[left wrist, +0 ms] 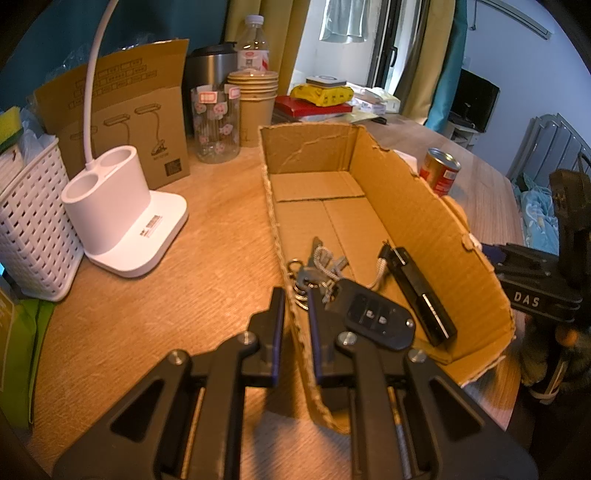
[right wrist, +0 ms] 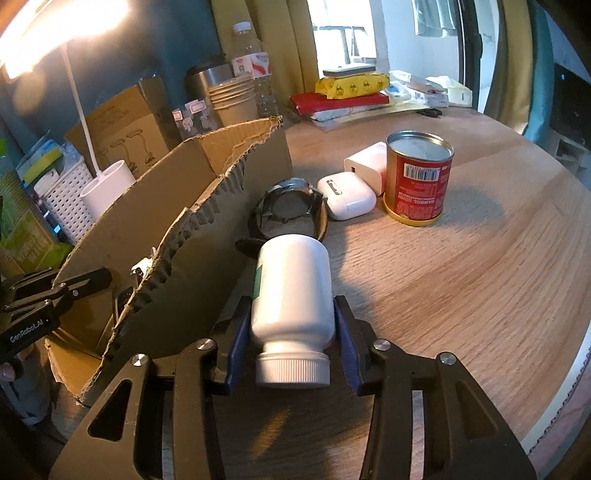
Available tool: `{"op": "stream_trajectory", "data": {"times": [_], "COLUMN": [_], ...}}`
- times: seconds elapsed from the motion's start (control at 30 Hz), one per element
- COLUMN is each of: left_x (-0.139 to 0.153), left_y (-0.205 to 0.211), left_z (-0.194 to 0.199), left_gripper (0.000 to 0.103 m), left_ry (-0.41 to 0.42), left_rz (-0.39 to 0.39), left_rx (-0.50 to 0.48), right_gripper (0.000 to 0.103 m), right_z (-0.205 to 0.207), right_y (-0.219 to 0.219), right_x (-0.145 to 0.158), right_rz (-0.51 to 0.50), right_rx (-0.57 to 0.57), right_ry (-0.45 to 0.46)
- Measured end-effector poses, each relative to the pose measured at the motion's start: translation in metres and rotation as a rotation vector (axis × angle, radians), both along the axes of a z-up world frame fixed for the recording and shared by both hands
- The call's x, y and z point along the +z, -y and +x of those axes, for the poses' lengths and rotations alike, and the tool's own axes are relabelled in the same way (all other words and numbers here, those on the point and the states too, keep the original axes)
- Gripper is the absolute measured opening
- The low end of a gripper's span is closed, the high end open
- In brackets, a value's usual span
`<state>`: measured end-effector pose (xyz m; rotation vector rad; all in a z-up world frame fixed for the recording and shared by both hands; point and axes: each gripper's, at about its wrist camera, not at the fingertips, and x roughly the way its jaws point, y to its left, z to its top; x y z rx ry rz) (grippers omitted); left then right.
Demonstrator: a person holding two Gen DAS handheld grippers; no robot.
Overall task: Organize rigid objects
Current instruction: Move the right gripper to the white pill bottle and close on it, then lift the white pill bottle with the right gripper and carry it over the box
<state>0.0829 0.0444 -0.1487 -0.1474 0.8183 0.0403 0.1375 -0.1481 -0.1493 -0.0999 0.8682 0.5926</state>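
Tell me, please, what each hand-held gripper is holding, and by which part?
The left hand-held gripper is clamped on the cardboard box's near side wall. The right hand-held gripper grips the white bottle across its body, just above the cap.

warm lamp glare (right wrist: 55, 33) top-left, fisheye edges dark, soft.

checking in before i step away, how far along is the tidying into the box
Done: the car key with its key ring and a black stick lie in the cardboard box. In hand: the left gripper clamps the box wall; the right gripper has the white bottle. Left: watch, earbud case, charger, can.
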Motion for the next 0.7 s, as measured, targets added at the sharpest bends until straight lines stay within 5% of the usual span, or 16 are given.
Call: {"op": "stream_trajectory", "data": {"times": [0.7], "left_x": [0.000], "left_y": [0.000], "left_z": [0.000], "left_gripper": [0.013], "left_ry": [0.001], "left_rz": [0.002], "left_rx": [-0.001], "right_gripper": [0.045], "right_z": [-0.016], "right_y": [0.006], "right_x": [0.049], "right_rz": [0.043], "right_rx": [-0.010], "right_ry": [0.130]}}
